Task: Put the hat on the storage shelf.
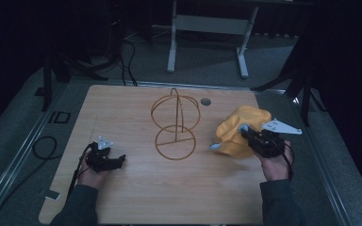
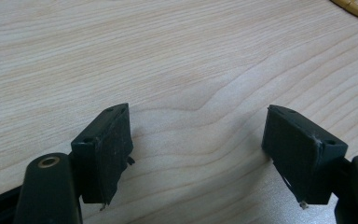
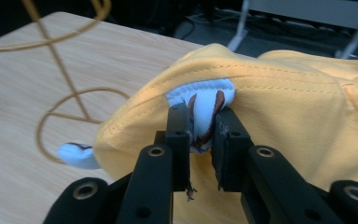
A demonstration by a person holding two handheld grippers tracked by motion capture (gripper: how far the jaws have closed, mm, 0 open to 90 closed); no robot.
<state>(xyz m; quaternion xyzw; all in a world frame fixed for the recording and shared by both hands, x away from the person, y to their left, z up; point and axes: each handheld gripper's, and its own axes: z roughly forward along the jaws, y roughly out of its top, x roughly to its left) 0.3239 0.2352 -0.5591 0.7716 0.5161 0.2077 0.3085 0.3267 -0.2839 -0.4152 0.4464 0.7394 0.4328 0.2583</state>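
Right hand-held gripper: one; jaws nearly closed, pinching a white patterned fabric tab on one yellow garment, bunched at the bench's right side; left hand-held gripper: one; jaws wide apart, empty, over bare wood; one wire stand at bench centre, beside the garment.

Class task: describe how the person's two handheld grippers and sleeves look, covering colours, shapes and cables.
Both the left gripper and right gripper are black, each with two flat block-shaped jaws on pinned arms. Each carries a pale grey three-cornered plate on top and trails a black cable. The sleeves are dark grey.
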